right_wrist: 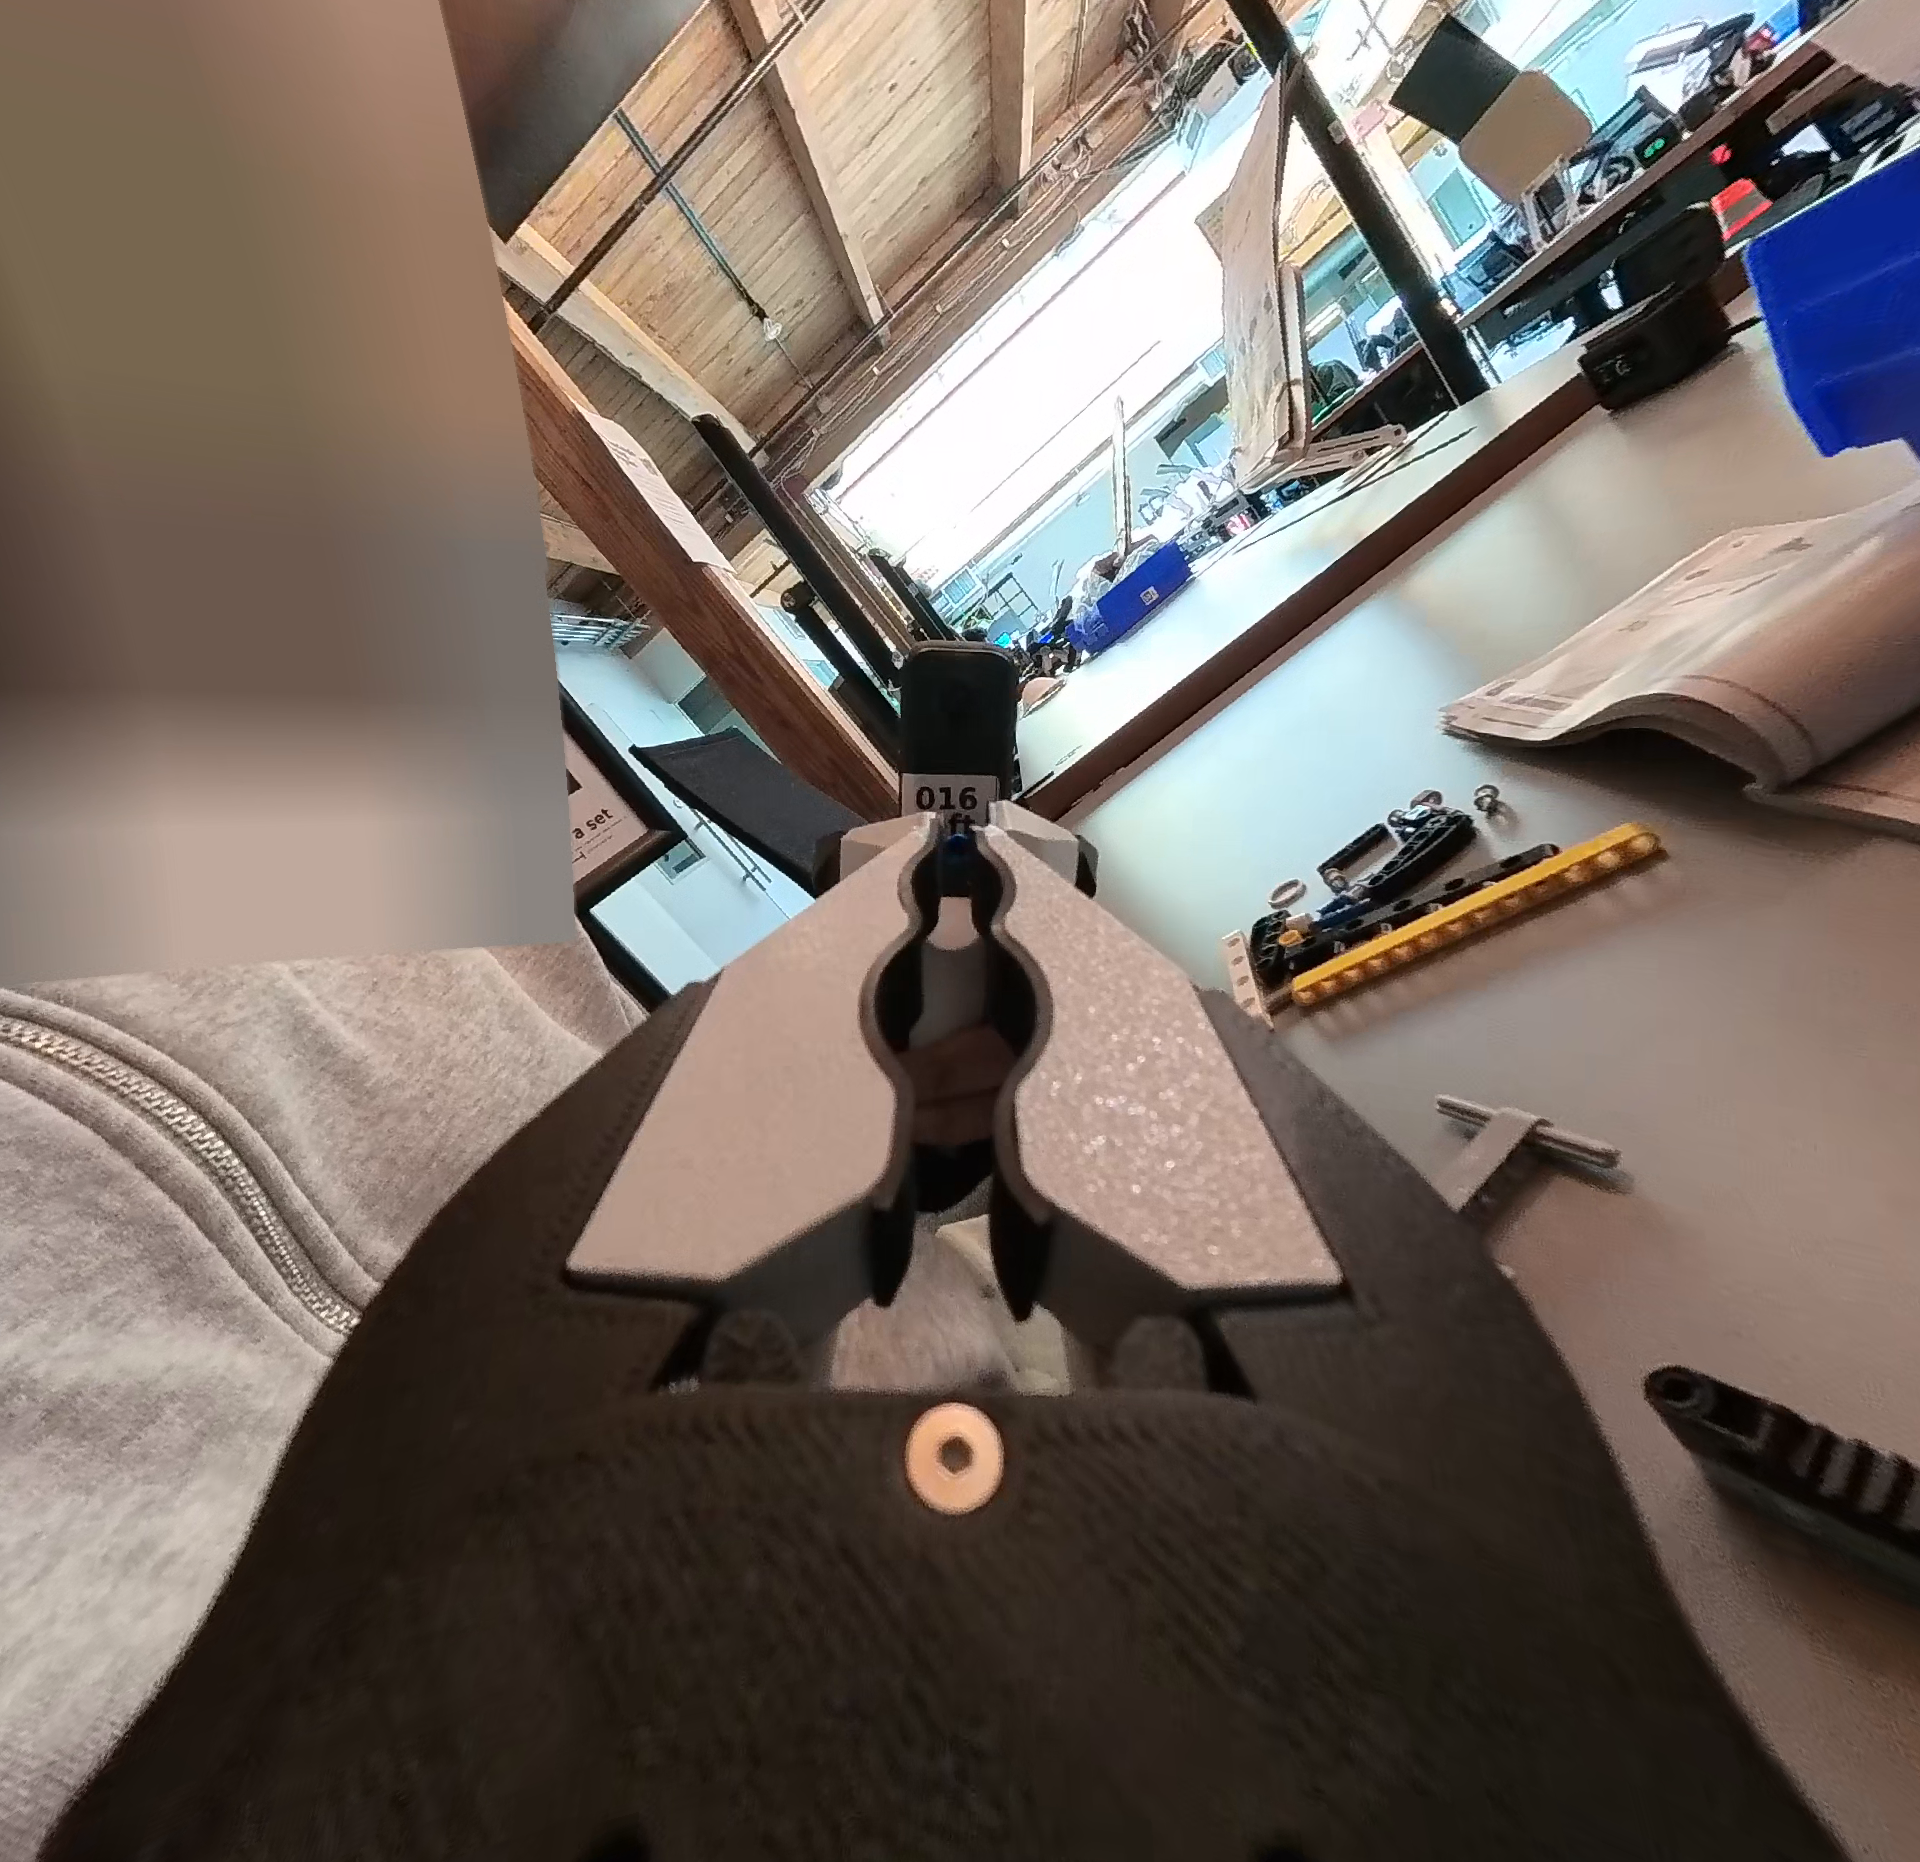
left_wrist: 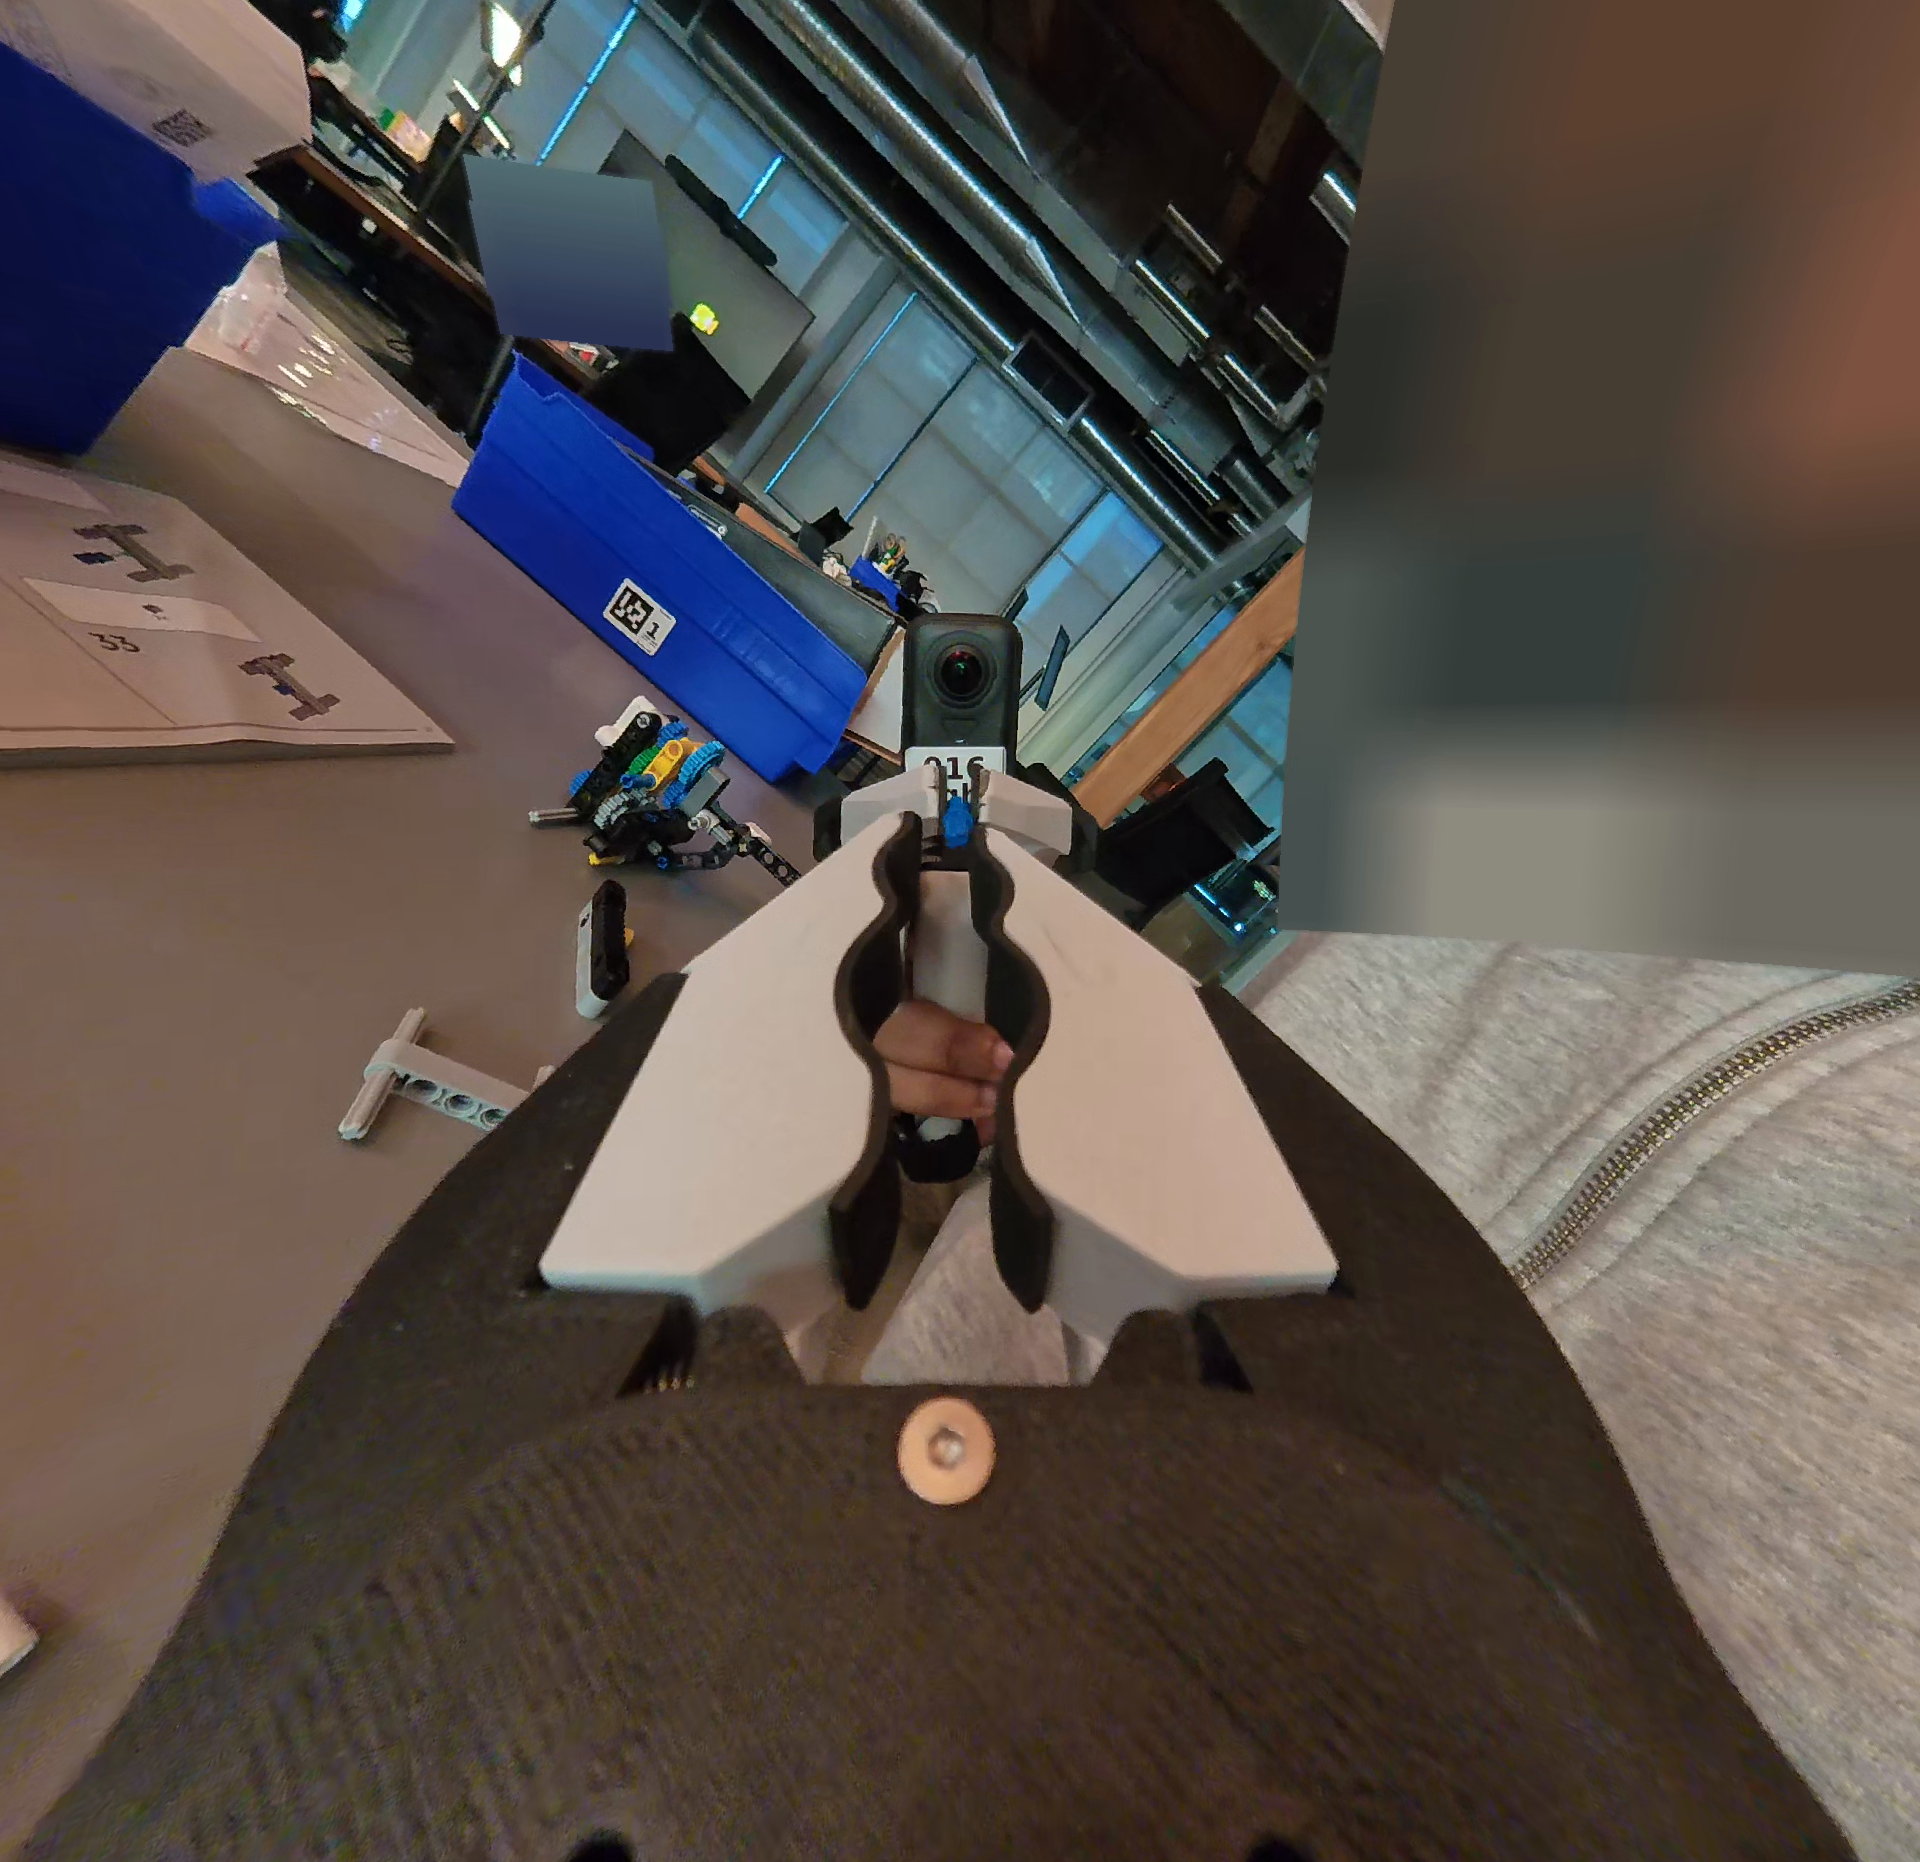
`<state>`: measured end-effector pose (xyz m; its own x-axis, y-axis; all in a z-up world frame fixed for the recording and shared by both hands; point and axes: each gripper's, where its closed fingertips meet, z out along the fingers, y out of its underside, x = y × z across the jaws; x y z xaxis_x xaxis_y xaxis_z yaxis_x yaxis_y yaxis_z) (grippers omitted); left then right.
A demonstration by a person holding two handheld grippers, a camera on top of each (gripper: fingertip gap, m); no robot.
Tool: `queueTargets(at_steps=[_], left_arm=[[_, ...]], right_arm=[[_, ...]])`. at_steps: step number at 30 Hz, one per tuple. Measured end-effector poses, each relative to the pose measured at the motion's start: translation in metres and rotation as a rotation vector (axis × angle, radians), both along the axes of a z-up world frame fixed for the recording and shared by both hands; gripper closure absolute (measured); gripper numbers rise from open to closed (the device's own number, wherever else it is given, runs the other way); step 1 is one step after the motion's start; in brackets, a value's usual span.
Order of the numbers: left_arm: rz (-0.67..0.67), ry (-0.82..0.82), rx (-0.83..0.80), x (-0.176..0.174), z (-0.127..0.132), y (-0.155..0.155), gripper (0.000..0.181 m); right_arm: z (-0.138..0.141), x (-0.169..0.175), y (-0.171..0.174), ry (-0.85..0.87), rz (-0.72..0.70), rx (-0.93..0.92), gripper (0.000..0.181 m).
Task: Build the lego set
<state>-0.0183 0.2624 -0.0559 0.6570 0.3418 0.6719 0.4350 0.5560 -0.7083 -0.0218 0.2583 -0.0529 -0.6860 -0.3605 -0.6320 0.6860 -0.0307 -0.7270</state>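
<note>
My left gripper (left_wrist: 948,844) and right gripper (right_wrist: 956,872) are raised above the table and meet tip to tip in front of the person's grey hoodie. Both look shut, with a small blue pin (left_wrist: 956,821) pinched where the tips meet; it also shows in the right wrist view (right_wrist: 956,854). A partly built multicoloured lego assembly (left_wrist: 655,794) lies on the grey table. A grey beam with a cross axle (left_wrist: 426,1080) lies nearer; it also shows in the right wrist view (right_wrist: 1517,1147). A yellow beam (right_wrist: 1475,913) lies beside black beams (right_wrist: 1351,908).
An open instruction booklet (left_wrist: 156,617) lies on the table, also in the right wrist view (right_wrist: 1714,690). Blue bins (left_wrist: 665,586) (left_wrist: 83,254) stand behind the parts. A black toothed part (right_wrist: 1787,1469) and a black-and-white part (left_wrist: 603,945) lie close by. My left and right fingertips are right by each other. From either gripper's tips it is about 15 cm to the yellow beam (right_wrist: 1475,913).
</note>
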Motion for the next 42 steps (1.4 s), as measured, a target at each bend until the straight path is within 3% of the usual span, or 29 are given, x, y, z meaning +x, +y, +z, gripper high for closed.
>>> queueTargets(at_steps=[42], left_arm=[[-0.048,0.012,0.029,0.0044,0.0033,0.0048,0.18]], right_arm=[[0.0019,0.005,0.0002,-0.005,0.037,-0.016,0.179]])
